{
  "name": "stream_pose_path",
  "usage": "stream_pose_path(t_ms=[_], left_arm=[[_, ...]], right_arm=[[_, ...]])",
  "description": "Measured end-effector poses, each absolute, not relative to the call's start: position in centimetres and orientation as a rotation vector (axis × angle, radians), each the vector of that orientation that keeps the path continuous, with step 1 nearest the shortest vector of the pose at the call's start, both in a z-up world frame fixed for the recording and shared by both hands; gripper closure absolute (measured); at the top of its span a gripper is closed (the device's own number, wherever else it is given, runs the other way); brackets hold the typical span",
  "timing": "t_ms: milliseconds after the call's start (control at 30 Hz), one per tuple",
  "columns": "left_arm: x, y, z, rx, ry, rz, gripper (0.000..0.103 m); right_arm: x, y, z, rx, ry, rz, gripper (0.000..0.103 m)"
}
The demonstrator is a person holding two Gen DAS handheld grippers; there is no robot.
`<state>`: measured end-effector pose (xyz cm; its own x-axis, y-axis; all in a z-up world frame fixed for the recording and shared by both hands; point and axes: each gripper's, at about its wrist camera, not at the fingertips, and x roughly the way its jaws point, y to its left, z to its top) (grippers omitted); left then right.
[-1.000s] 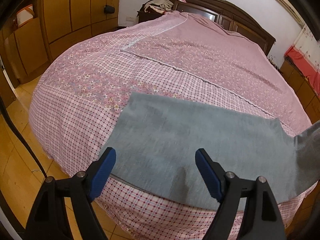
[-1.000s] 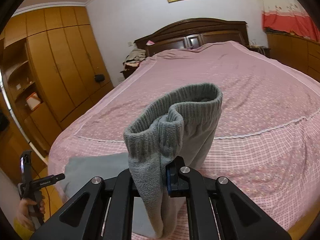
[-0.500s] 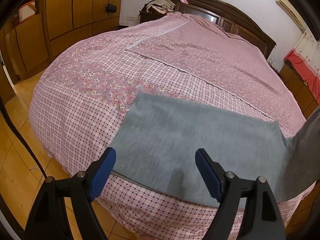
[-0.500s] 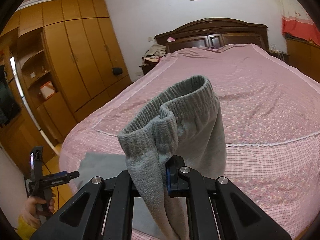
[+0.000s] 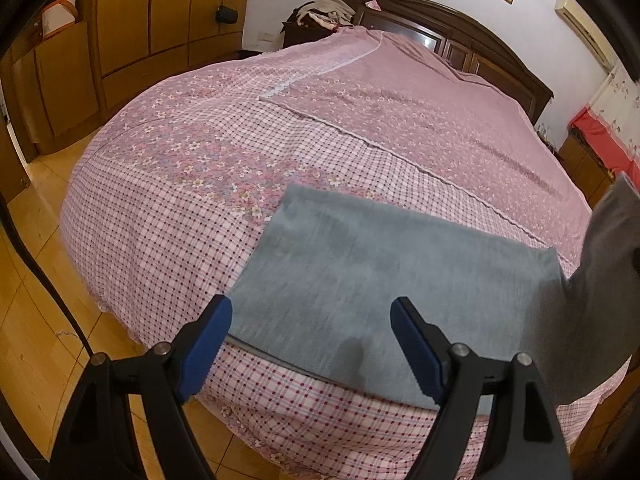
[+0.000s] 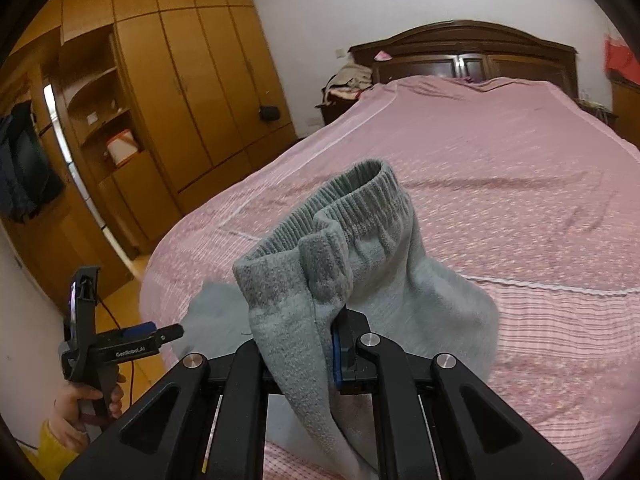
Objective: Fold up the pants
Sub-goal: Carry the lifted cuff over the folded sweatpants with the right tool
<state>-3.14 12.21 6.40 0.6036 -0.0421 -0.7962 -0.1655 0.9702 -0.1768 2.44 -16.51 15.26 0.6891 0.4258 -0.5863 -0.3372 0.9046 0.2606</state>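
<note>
Grey fleece pants (image 5: 380, 280) lie flat across the foot of the bed, one end lifted at the right edge of the left wrist view. My left gripper (image 5: 312, 344) is open and empty, hovering just above the near edge of the pants. My right gripper (image 6: 298, 344) is shut on the ribbed waistband end of the pants (image 6: 340, 240) and holds it up above the bed; the cloth hangs down between and over the fingers. The left gripper also shows in the right wrist view (image 6: 160, 334), held by a hand at the lower left.
The bed (image 5: 180, 184) has a pink checked and flowered cover, with a dark wooden headboard (image 5: 460, 28) at the far end. Wooden wardrobes (image 6: 180, 80) line the left wall. A nightstand with piled clothes (image 5: 320, 16) stands by the headboard. Wooden floor (image 5: 36, 280) lies to the left.
My right gripper has swung left with the waistband, which now sits lower over the bed. My left gripper has stayed open over the pants' near edge, shifting slightly.
</note>
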Motion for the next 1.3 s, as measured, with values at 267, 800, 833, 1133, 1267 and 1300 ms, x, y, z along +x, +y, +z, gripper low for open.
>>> stream_pose_path(t_ms=[267,800,833,1133,1267,1300], left_arm=[[-3.3,12.8,5.8,-0.254,0.929,0.082,0.018],[-3.8,14.6,4.0,-0.302,0.957,0.106,0.018],[-3.8,14.6,3.9,-0.304,0.958,0.104,0.018],[-3.9,14.6,4.0,-0.303,0.960,0.104,0.018],[-4.0,14.2,4.6,-0.304,0.954,0.081,0.018],[-4.0,14.0,4.8,-0.308,0.952,0.068,0.018]], right_arm=[[3.8,-12.7,13.0,0.086,0.757,0.485,0.092],[5.7,-5.3,5.7,-0.095,0.968,0.564,0.089],[5.8,-5.1,5.4,-0.098,0.982,0.557,0.089],[3.9,-4.6,6.1,-0.086,0.972,0.623,0.058],[2.4,-5.6,7.3,-0.075,0.955,0.650,0.058],[2.0,-6.1,7.6,-0.071,0.948,0.650,0.058]])
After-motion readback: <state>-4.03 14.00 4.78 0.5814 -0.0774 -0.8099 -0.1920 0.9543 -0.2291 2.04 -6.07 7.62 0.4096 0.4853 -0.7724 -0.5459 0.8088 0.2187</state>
